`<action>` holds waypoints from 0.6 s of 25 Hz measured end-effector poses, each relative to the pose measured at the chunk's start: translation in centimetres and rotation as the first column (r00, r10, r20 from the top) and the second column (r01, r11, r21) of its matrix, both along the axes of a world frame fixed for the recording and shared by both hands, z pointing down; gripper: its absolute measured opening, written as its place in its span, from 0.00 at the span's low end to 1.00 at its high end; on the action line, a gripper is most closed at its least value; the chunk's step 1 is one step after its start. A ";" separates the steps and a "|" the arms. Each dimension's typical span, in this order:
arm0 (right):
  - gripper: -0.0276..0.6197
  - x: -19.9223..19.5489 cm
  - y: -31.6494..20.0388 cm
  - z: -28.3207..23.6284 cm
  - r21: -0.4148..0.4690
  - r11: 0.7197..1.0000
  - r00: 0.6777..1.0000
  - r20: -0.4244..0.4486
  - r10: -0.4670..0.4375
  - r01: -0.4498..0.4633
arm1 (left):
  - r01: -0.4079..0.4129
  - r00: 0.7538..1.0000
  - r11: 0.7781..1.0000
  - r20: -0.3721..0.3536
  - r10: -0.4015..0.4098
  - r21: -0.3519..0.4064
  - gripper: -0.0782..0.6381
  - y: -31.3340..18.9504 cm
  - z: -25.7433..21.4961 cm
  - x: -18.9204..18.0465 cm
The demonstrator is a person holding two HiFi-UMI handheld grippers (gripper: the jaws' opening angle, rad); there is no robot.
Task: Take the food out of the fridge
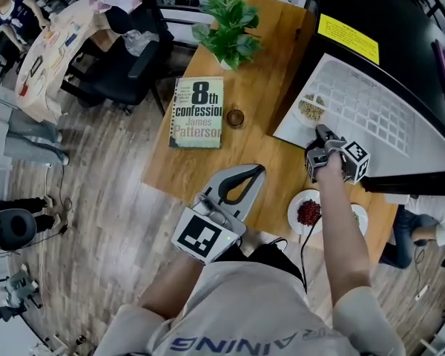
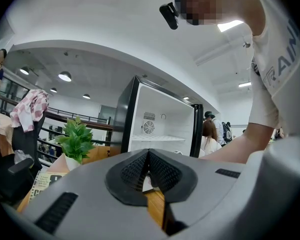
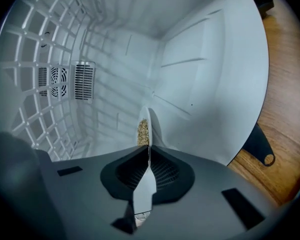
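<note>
A small white plate of pale grains point(image 1: 311, 110) sits on the wire shelf inside the open fridge point(image 1: 378, 117) at the right. My right gripper point(image 1: 322, 133) reaches into the fridge and is shut on that plate's near rim. In the right gripper view the plate point(image 3: 154, 126) stands edge-on between the pads, with the grains point(image 3: 143, 131) just beyond my right gripper point(image 3: 149, 150). My left gripper point(image 1: 256, 170) rests low over the wooden table point(image 1: 274, 65), shut with nothing in it. The left gripper point(image 2: 148, 154) faces the open white fridge point(image 2: 160, 124).
A plate of red beans point(image 1: 308, 212) and a second white plate point(image 1: 358, 215) stand at the table's near right edge. A book point(image 1: 197, 112), a small brown cup point(image 1: 235, 117) and a potted plant point(image 1: 228, 28) lie further along. Chairs and people are around.
</note>
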State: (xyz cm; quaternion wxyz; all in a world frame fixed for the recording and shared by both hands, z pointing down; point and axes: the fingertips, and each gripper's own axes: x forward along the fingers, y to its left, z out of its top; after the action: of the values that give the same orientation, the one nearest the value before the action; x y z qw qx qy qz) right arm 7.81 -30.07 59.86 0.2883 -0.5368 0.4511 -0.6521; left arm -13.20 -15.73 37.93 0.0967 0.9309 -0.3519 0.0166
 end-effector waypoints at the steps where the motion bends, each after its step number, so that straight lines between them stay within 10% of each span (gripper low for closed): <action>1: 0.09 0.0 -0.1 -0.2 0.022 1.000 1.000 -0.002 0.005 -0.005 | 0.000 1.000 1.000 0.000 0.000 -0.001 0.12 0.0 0.1 0.0; 15: 0.09 0.9 2.7 -2.0 0.152 0.988 1.000 -0.019 0.008 -0.005 | -0.023 1.000 1.000 0.002 0.023 0.001 0.12 1.7 0.1 0.8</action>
State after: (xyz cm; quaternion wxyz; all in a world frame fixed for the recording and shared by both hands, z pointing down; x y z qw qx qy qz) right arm 8.75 -27.37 57.84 0.3261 -0.5209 0.5006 -0.6097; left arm -12.45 -13.99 38.03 0.0959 0.9348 -0.3414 0.0183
